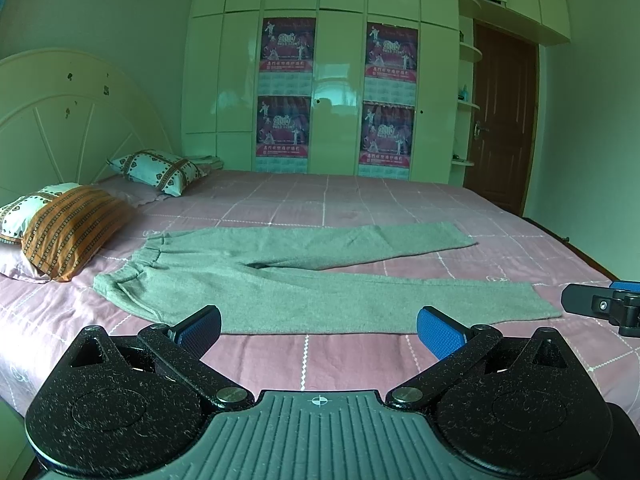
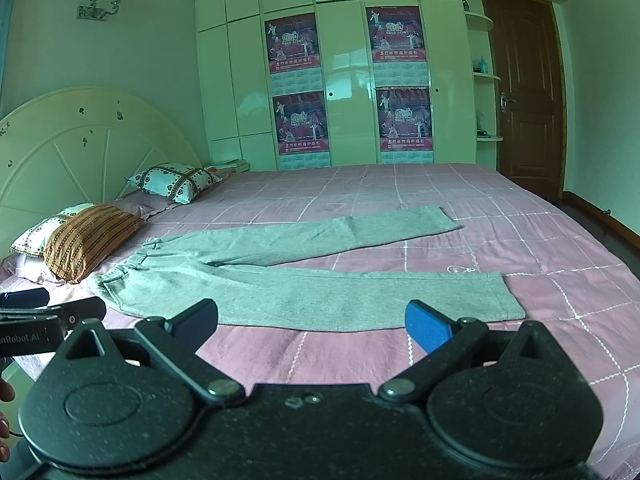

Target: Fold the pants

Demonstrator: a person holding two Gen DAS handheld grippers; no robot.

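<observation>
Pants [image 1: 304,276] lie spread flat on bed [image 1: 360,356], unfolded. Left gripper [image 1: 318,326] and right gripper [image 2: 312,322] held agape, nothing grasped; every fold remains.

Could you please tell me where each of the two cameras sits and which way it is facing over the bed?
Left wrist: rides on the left gripper, open, near the bed's edge, facing the gray pants; the right gripper pokes in at right.
Right wrist: rides on the right gripper, open, facing the pants' nearer leg; the left gripper and some fingers show at left.
Shared: pants, pillows, wardrobe, door.
</observation>
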